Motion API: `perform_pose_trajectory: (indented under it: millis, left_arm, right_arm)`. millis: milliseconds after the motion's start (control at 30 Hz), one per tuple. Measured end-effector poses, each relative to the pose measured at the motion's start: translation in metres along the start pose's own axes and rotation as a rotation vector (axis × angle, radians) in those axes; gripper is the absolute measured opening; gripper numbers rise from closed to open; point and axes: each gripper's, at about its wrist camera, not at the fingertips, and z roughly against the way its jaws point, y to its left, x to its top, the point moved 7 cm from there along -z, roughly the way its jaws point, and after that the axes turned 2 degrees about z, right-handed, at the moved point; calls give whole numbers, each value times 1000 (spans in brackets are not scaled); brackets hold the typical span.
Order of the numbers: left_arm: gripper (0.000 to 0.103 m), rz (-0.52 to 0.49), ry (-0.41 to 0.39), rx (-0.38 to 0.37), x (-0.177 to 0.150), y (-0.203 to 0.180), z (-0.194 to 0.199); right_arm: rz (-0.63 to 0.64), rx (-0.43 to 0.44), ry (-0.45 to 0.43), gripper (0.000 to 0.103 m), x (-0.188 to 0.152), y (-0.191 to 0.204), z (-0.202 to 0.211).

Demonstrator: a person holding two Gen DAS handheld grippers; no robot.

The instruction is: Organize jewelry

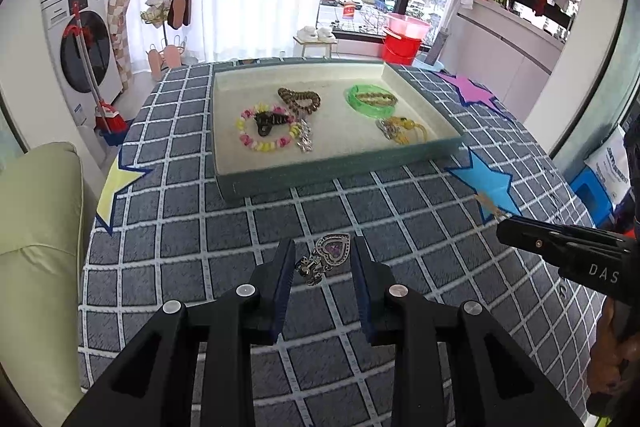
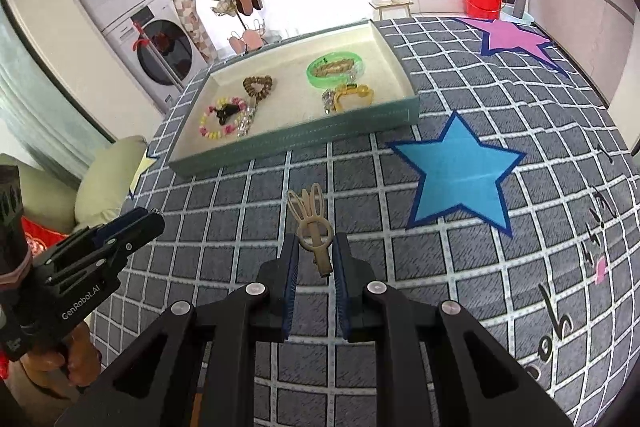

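Both tongs carry jewelry above the checked counter.
The left tongs [image 1: 322,263], partly open, clamp a silver heart pendant [image 1: 326,257] between their pads; the right tongs [image 2: 316,259], nearly closed, pinch a beige rabbit-ear hair clip [image 2: 314,227] that sticks out forward. Well beyond both lies the tray [image 1: 320,175] of bracelets.

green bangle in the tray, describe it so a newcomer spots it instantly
Find the shallow teal tray on the checked tablecloth. In its far right part lies the green bangle, a translucent ring around a gold chain. It is the only green piece there.
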Motion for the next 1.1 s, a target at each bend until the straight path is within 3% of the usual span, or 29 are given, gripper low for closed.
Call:
perform_pose_trajectory:
  millis: [300,633,1100]
  left_arm:
    - [43,27,-33,26,28,19,-7]
    - [43,44,-87,53,80,29,-26]
    - [43,33,-40,105,103,28,-82]
  right_arm:
    - [6,-1,-28,19,40,-4,-5]
    - [45,-16,-28,19,90,2,-29]
    - [44,-56,-5,19,126,0,-78]
